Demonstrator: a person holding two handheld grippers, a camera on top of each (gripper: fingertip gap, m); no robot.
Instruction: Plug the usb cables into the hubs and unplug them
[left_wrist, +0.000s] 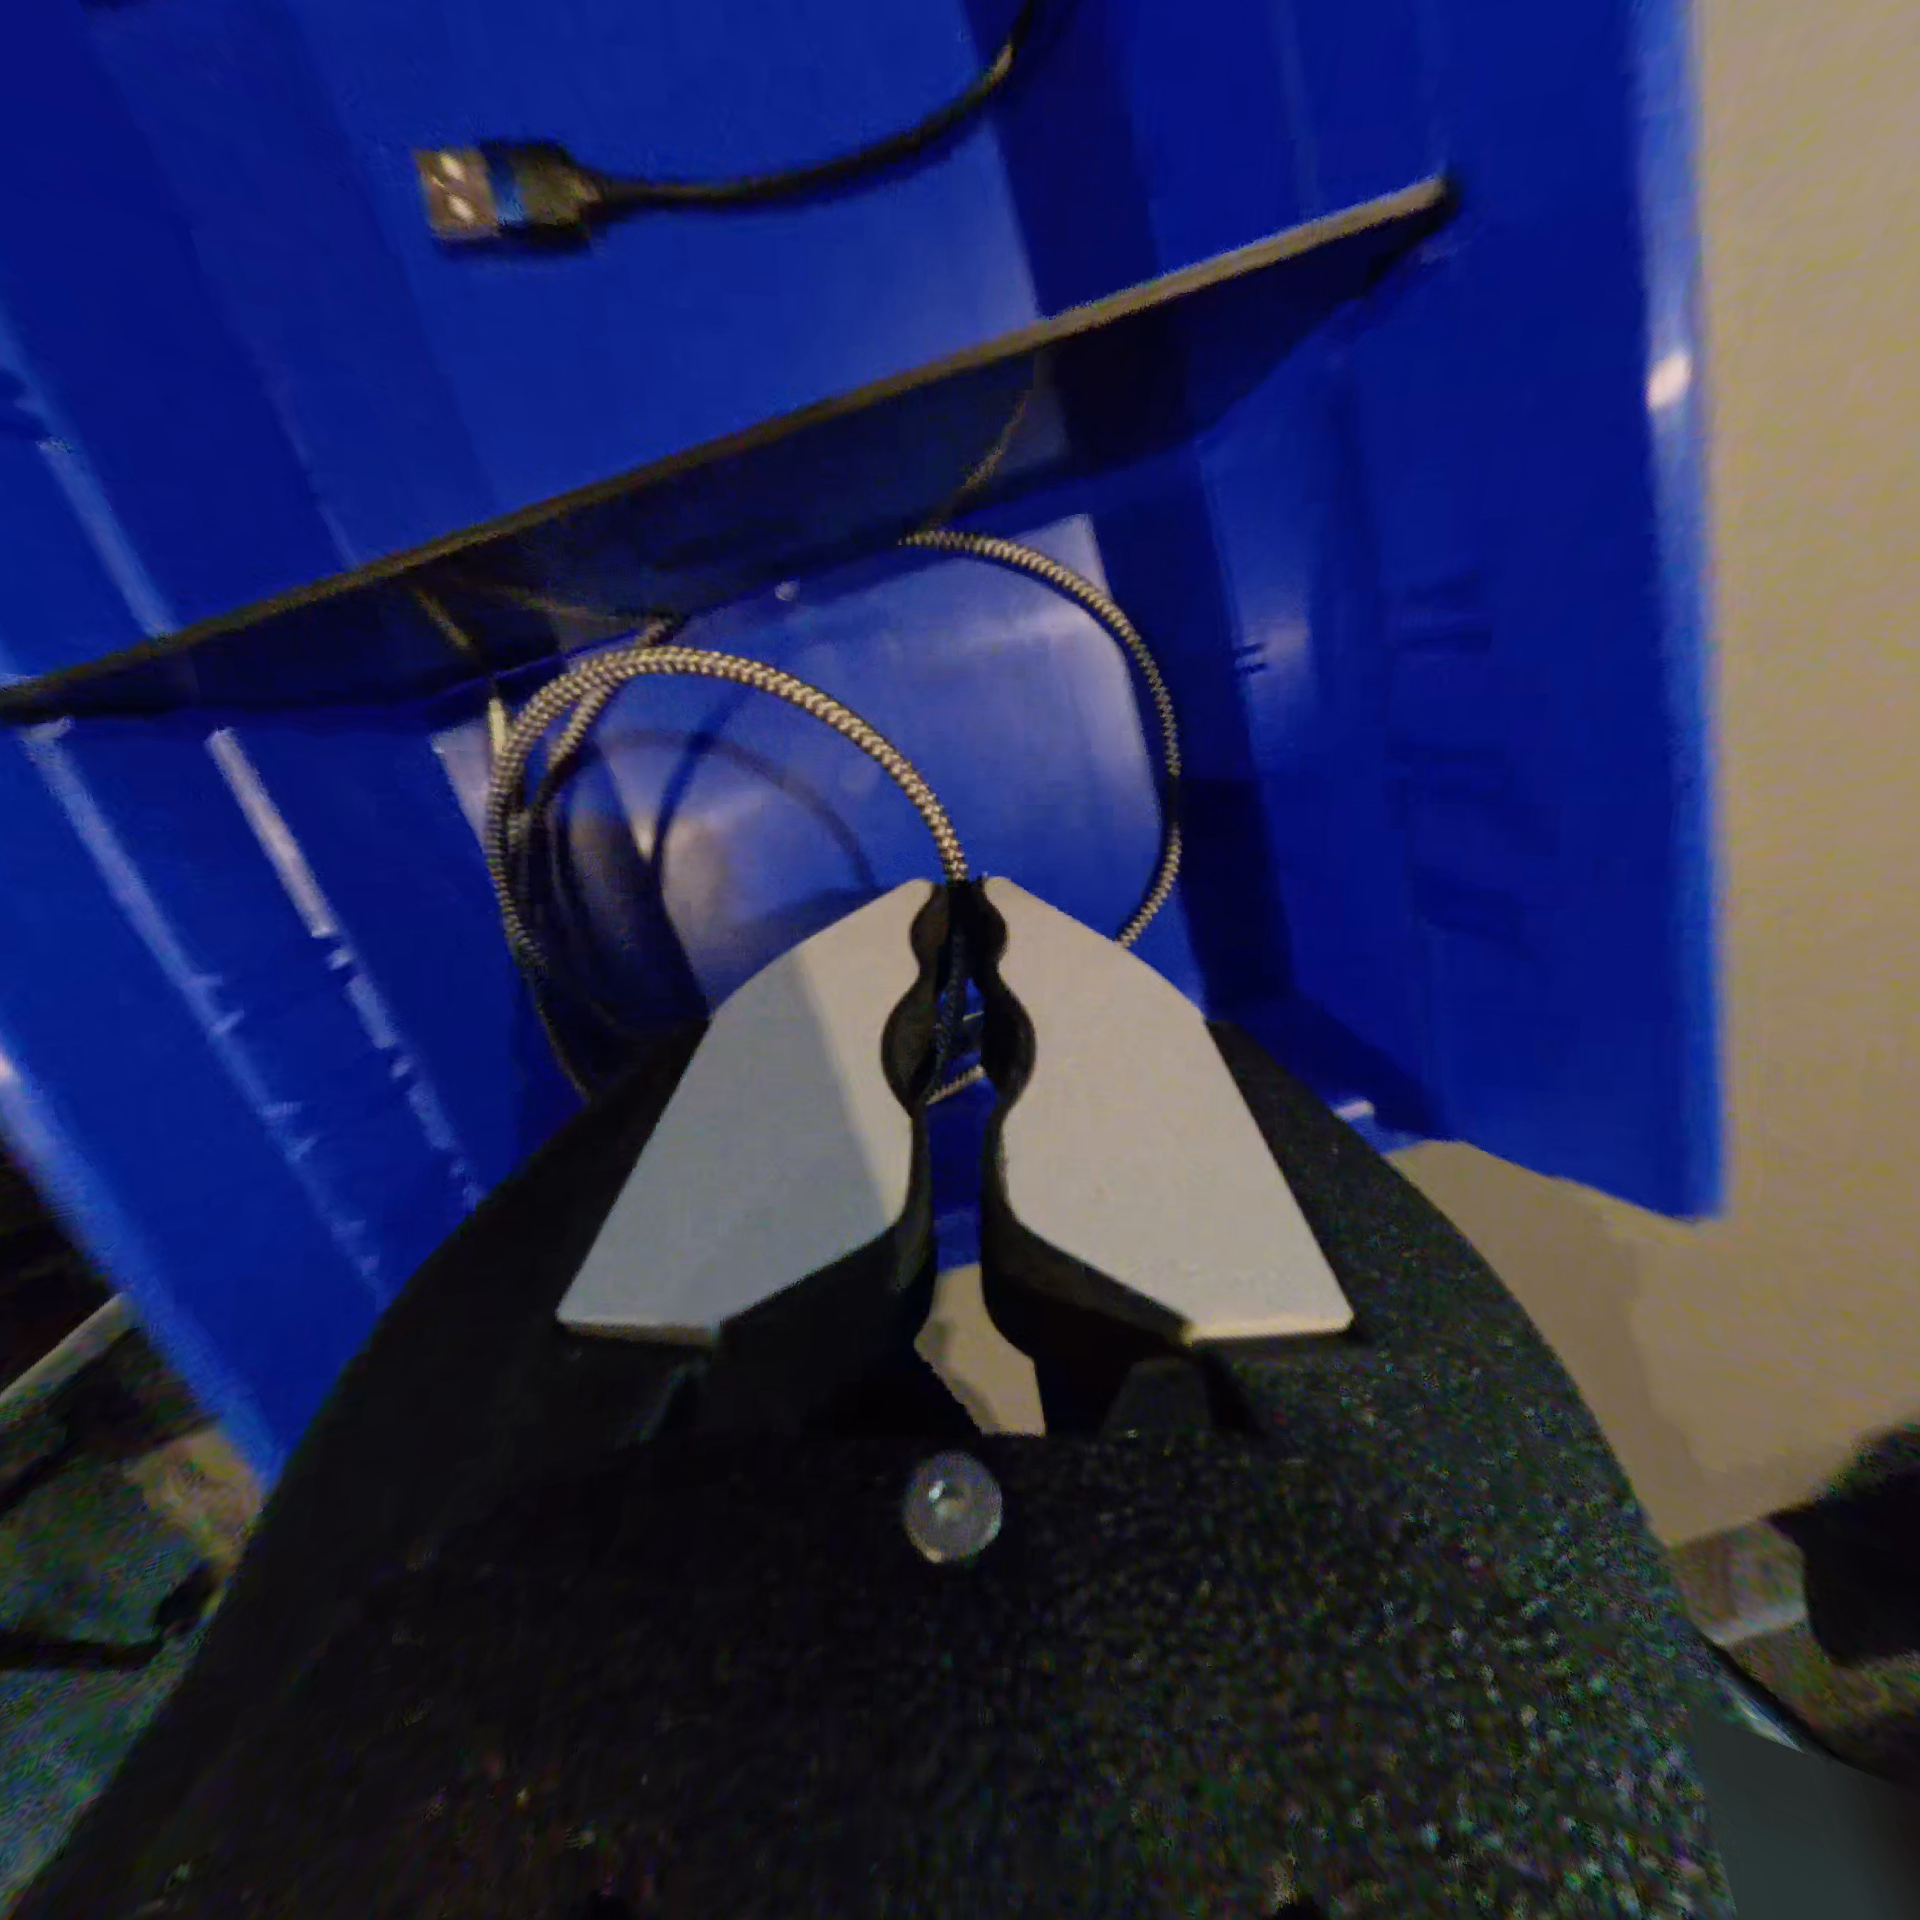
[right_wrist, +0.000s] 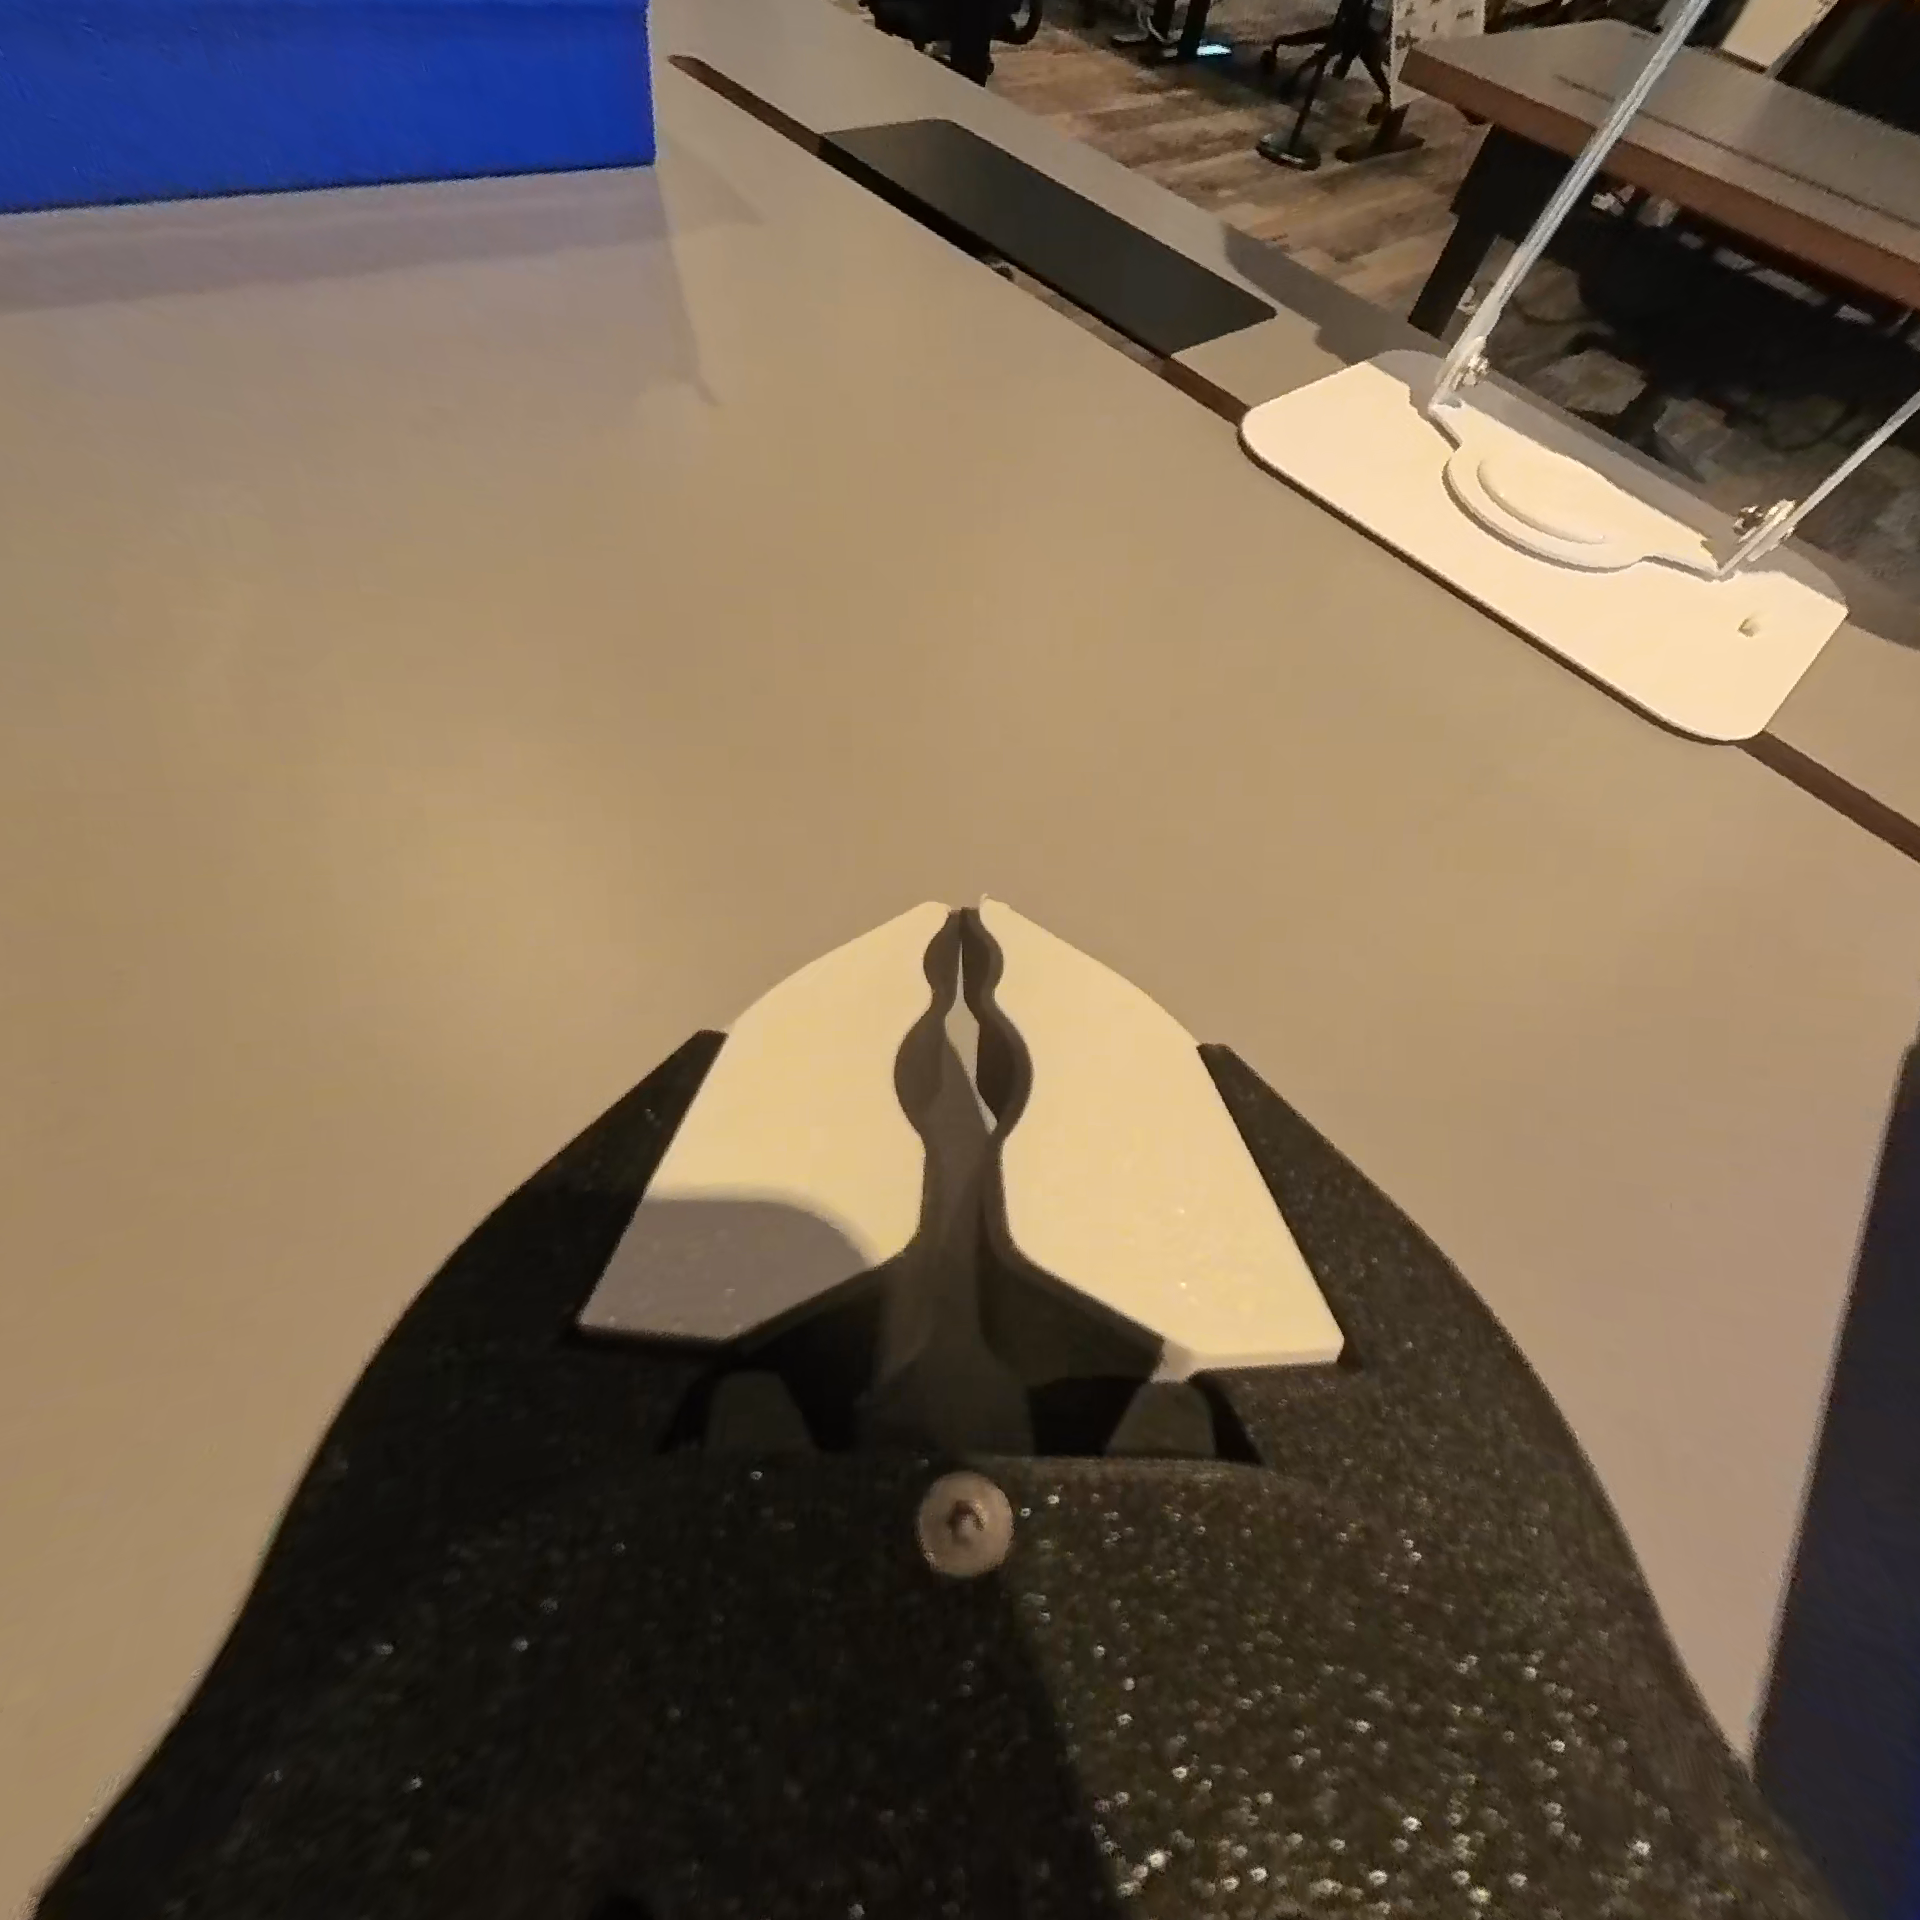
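In the left wrist view my left gripper (left_wrist: 966, 894) is shut on a braided grey-and-black USB cable (left_wrist: 790, 691). The cable runs between the pads and loops up and round inside a blue plastic bin (left_wrist: 1299, 623). A black divider (left_wrist: 727, 499) crosses the bin. Beyond it lies a black cable with a USB-A plug (left_wrist: 499, 197). In the right wrist view my right gripper (right_wrist: 966, 920) is shut with nothing between its pads, above a beige table (right_wrist: 520, 675). No hub shows in either view.
The blue bin's edge (right_wrist: 312, 94) shows at the far left of the right wrist view. A black flat plate (right_wrist: 1049, 234) and a white base with a clear stand (right_wrist: 1538, 540) sit along the table's right edge. Furniture stands beyond. The gap from one gripper's tips to the other's is roughly 50 centimeters.
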